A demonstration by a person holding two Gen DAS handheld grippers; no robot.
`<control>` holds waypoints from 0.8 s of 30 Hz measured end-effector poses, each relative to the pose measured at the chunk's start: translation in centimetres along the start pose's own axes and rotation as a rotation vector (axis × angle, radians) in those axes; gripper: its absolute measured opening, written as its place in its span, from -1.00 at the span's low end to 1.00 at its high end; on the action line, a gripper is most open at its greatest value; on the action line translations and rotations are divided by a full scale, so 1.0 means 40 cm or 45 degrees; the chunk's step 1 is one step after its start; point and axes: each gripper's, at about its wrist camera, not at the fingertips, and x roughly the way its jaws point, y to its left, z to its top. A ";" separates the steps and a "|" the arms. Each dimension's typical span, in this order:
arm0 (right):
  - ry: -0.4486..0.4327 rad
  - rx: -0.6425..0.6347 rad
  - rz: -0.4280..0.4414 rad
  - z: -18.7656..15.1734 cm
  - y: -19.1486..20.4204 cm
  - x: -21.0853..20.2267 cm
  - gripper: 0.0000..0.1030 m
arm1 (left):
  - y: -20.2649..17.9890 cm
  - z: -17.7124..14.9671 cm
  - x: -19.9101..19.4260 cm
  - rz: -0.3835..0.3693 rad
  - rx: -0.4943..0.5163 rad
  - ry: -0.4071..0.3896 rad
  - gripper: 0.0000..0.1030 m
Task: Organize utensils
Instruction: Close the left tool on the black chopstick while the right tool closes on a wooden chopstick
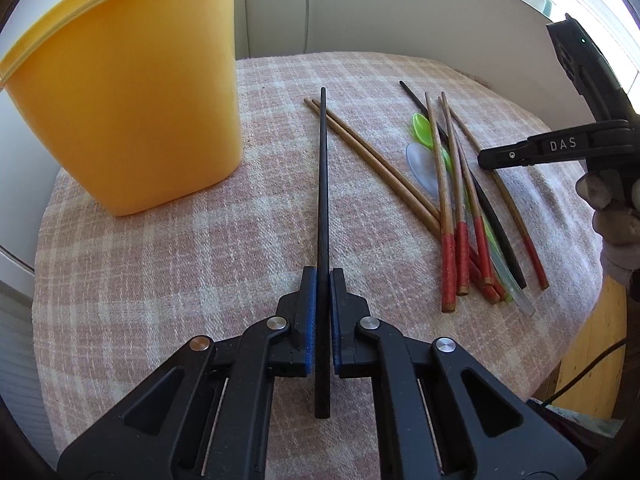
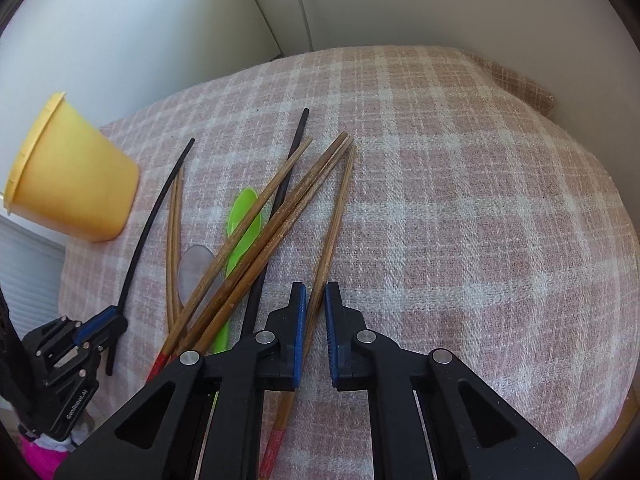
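Your left tool [image 1: 323, 280] is clamped on a black chopstick [image 1: 322, 184], gripped near its thick end, the tip reaching toward the yellow cup [image 1: 132, 96] that stands just to its left on the checked cloth [image 1: 160, 264] over the desk. Lift it clear of the cloth, tip it upright and lower it into the cup mouth without knocking the rim.

Your right tool [image 2: 316, 292] has closed on the outermost wooden chopstick [image 2: 332, 232] of the pile. The left pad touches it, but a sliver of gap shows at the right pad, so the grip looks only partly seated; check it holds before you raise it. Draw it out along its length so the others do not roll.

Beyond the tools, by my count: two black chopsticks, one held and one in the pile [image 1: 460, 168]; two plain wooden ones [image 1: 372, 160] lying together; about five red-ended wooden ones, the overlap making that uncertain; one green spoon [image 2: 242, 224]; one clear spoon [image 2: 194, 268]; one cup.
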 end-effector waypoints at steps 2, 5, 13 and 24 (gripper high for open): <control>0.012 -0.022 -0.009 0.001 0.002 -0.002 -0.86 | -0.009 -0.008 -0.007 -0.034 0.018 0.024 -0.92; 0.027 -0.073 -0.044 0.003 0.006 -0.001 -0.86 | -0.033 -0.008 -0.008 -0.025 0.077 0.044 -0.92; 0.093 -0.137 -0.081 0.038 0.027 0.016 -0.85 | -0.060 0.093 0.038 0.067 0.129 0.017 -0.60; 0.122 -0.073 -0.040 0.155 0.016 0.054 -0.85 | -0.102 0.160 0.131 0.088 0.197 0.043 -0.91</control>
